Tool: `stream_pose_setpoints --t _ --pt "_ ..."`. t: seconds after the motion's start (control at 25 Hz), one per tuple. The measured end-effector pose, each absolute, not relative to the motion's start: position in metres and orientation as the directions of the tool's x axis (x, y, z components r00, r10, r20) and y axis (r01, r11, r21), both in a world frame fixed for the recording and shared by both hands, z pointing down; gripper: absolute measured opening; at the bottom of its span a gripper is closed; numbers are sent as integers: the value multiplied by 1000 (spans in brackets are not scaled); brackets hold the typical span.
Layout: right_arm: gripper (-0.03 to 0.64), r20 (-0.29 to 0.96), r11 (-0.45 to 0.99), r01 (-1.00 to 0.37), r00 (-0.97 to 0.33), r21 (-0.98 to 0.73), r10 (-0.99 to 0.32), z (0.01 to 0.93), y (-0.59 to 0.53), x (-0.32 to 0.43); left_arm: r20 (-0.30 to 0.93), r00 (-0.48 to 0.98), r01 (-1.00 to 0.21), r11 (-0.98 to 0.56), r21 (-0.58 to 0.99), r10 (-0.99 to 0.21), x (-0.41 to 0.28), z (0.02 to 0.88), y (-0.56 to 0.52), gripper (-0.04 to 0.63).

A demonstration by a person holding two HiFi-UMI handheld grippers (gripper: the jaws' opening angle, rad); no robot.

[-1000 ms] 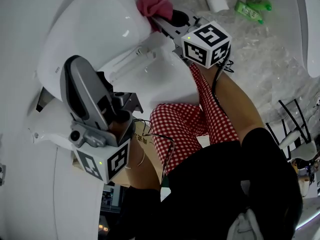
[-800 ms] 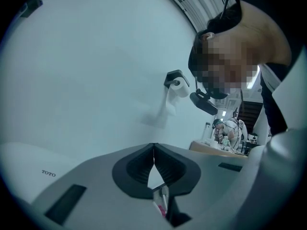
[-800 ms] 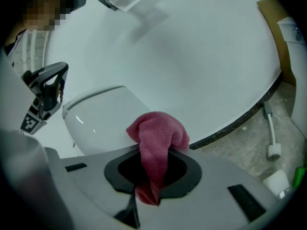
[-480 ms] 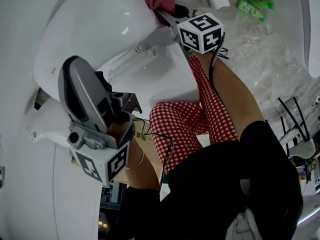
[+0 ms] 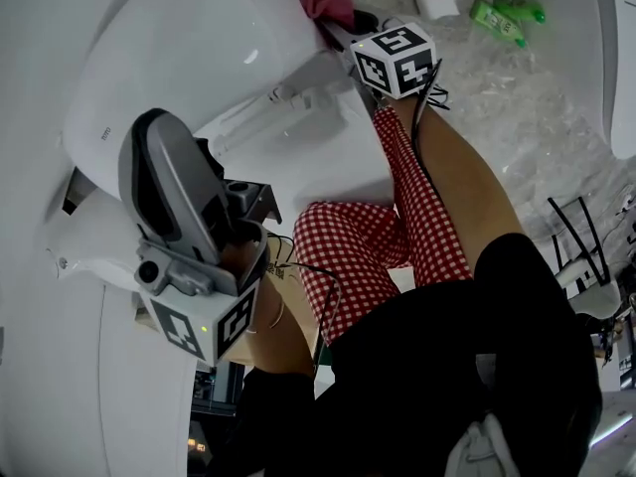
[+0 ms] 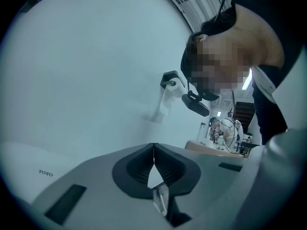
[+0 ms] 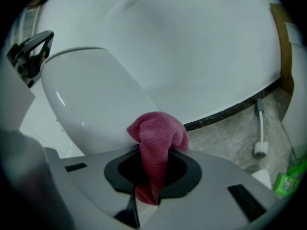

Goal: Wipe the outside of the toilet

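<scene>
The white toilet [image 5: 189,58] fills the upper left of the head view, its lid down. My right gripper [image 5: 338,30] reaches to the toilet's far side and is shut on a pink cloth [image 5: 328,3]. In the right gripper view the pink cloth [image 7: 158,135] bulges out of the right gripper [image 7: 153,147] and presses against the curved side of the toilet [image 7: 91,104]. My left gripper [image 5: 151,127] hovers over the near part of the toilet, apart from the cloth. In its own view the left gripper [image 6: 153,145] is shut with nothing in it.
Green bottles [image 5: 502,18] and a small white item [image 5: 434,1] lie on the grey floor beyond the right gripper. A white fixture [image 5: 618,58] stands at the right edge, and a black wire rack [image 5: 581,246] below it. A white brush [image 7: 260,133] rests on the floor.
My right gripper has slid the pink cloth farther away along the toilet's side. The left gripper has hardly moved.
</scene>
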State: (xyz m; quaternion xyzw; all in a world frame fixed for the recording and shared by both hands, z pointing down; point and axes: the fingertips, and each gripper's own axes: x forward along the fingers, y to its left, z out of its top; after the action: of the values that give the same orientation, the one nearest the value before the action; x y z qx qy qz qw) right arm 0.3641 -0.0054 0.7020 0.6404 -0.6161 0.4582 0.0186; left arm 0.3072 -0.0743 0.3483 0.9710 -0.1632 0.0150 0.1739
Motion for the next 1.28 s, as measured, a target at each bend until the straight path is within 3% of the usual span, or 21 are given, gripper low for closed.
stream_pose_setpoints --t 0.28,0.6,1.0,1.28 --pt "78 580 -217 -864 -102 -455 -809 658 -6 389 130 946 -323 -910 259 -298 297 344 -70 9" --pt "78 457 -102 -900 -114 -423 -882 552 -5 390 159 939 -336 -914 228 -305 284 329 -64 9" --pt "78 323 50 -932 -174 -359 -930 405 -7 386 202 926 -354 -919 172 -319 285 272 -52 9" --pt "78 248 222 -917 -311 -331 -918 308 -14 359 229 897 -415 -898 148 -378 263 226 -53 9"
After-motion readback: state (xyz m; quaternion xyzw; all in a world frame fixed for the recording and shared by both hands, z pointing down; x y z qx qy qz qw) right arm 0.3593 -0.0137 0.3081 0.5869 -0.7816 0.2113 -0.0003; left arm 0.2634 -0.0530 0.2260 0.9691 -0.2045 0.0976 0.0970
